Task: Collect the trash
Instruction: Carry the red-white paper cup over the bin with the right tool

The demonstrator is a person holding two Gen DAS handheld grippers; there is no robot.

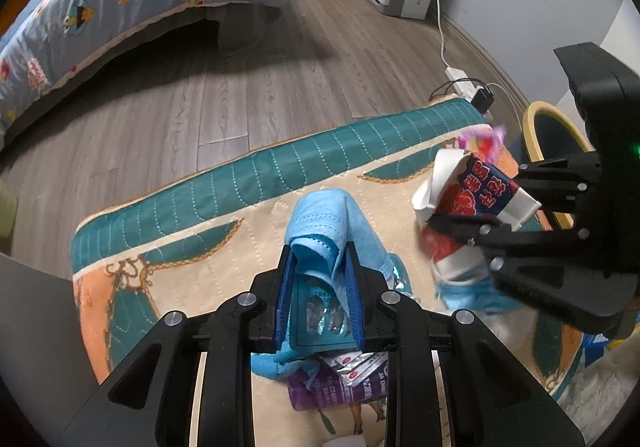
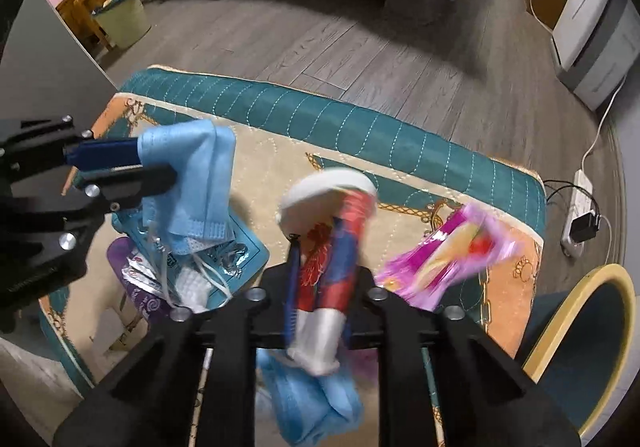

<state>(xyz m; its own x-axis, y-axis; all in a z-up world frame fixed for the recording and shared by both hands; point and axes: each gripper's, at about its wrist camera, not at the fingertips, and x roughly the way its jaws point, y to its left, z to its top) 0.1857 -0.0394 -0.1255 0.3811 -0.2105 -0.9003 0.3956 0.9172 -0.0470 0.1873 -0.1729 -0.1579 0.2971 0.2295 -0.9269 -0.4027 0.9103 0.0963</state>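
A quilted rug (image 2: 360, 135) on the wood floor is seen strewn with trash, a pale green bin (image 2: 122, 21) by the bed being shown only in the right wrist view. A blue face mask (image 1: 320, 219) is clenched in the left gripper (image 1: 318, 271) fingers, and a crushed paper cup (image 2: 336, 247) printed with red characters, unreadable, in the right gripper (image 2: 324, 275) fingers, both above the rug.

Your right fingers pinch a crushed cup (image 1: 476, 199) with big red Chinese characters on a dark blue band, not clearly legible. Below your left fingers, a purple packet (image 1: 320, 393) carries tiny print, unreadable.
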